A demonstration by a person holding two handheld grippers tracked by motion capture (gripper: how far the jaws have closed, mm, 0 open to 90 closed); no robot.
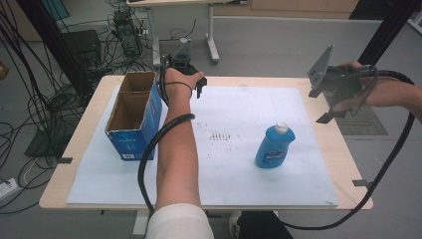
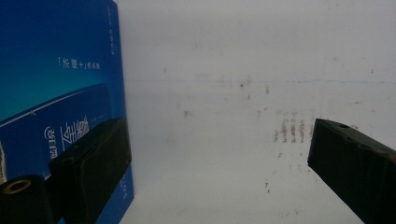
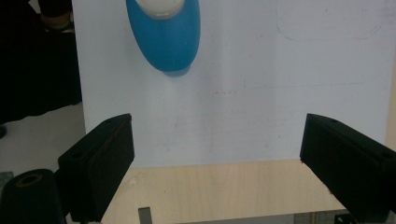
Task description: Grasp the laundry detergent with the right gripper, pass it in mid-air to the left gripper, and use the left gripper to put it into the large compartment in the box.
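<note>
Right now both hands hang quite apart over the table [image 1: 318,194], each with its jaws spread and nothing between them. The right gripper [image 1: 329,113] floats at the right of the high view, above the table's right edge, and the blue bottle [image 1: 274,147] stands upright on the white sheet [image 1: 234,169] below and to the left of it, near the frame's centre right. In the right gripper view the bottle [image 3: 163,32] sits at the top, left of centre, seen almost from above with its white cap [image 3: 162,7] toward the camera; so its long axis runs straight up from the table, and the open jaws point past it at bare sheet.

The left gripper [image 1: 199,85] is at the upper middle of the high view, just beside the far right corner of the open blue carton [image 1: 133,119]. In the left gripper view [image 2: 219,158] the carton's printed wall [image 2: 56,84] fills the left side, close by the left jaw; I cannot tell whether they touch.

I'd judge the right hand the nearer one to the bottle. It would have to come down and toward the frame's centre to straddle the body.
</note>
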